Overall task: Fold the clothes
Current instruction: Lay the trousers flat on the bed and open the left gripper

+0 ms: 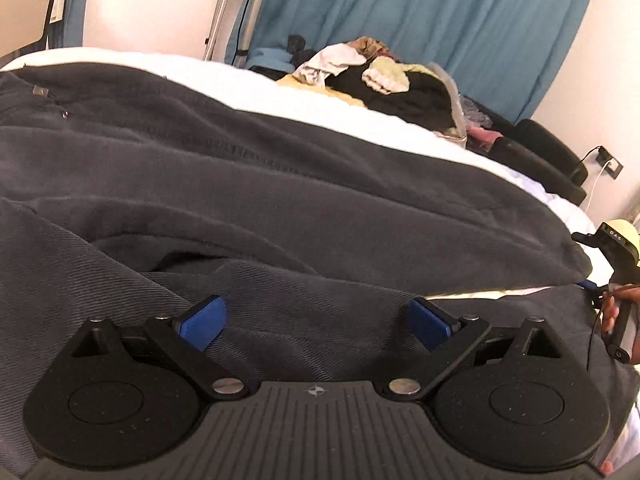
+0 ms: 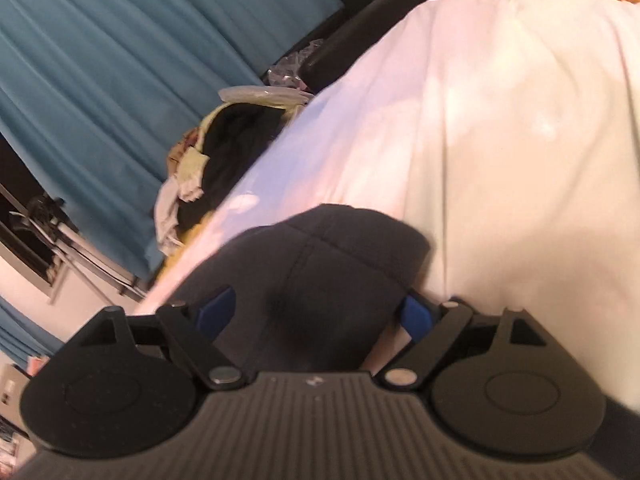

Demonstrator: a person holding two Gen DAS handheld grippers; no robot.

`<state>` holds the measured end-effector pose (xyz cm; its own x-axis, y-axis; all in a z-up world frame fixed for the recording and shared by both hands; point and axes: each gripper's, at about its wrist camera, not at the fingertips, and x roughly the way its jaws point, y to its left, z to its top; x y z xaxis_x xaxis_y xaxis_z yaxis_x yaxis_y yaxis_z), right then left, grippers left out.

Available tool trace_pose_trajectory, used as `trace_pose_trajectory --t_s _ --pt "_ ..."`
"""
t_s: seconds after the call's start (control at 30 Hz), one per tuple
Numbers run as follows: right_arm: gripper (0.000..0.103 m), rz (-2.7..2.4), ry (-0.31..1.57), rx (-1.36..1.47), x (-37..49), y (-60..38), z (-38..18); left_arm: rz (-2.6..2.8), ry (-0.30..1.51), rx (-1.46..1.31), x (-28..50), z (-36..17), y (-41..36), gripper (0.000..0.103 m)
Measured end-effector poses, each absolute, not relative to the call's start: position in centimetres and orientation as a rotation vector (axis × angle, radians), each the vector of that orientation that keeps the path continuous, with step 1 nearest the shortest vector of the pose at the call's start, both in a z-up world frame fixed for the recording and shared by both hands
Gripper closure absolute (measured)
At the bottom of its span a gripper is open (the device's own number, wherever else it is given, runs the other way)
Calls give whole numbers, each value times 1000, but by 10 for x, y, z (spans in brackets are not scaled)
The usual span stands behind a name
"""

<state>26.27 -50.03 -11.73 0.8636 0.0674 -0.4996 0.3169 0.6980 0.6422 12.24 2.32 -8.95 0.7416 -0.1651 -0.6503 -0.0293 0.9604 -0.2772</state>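
Charcoal garment (image 1: 248, 168): twill-ribbed, heavy, rumpled in long soft folds, spread across the white sheet (image 1: 320, 100).
Garment end (image 2: 340, 248): rounded, seamed, laid on the sheet.
Left gripper (image 1: 318, 322): blue pads held wide above the cloth, nothing gripped.
Right gripper (image 2: 316, 314): jaws spread wide, cloth between them, unpressed.

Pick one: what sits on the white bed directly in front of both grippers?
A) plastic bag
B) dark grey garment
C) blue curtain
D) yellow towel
B: the dark grey garment lies spread over the white bed, with the open left gripper and open right gripper just above its fabric.
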Motion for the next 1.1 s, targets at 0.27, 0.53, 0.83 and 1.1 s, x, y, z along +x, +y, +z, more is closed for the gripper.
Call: trace_pose_trajectory --t_s 0.27,0.53,0.83,1.1 --pt "77 -171 442 757 274 -500 -115 -72 734 -243 126 -93 18 1" --pt "82 -41 152 678 245 -472 -39 -77 731 -251 122 -91 22 1" --pt "82 -352 542 1028 206 -530 -134 -75 734 -265 121 -91 23 1" --pt "77 -281 421 706 203 -504 -92 -80 726 -265 122 -91 23 1"
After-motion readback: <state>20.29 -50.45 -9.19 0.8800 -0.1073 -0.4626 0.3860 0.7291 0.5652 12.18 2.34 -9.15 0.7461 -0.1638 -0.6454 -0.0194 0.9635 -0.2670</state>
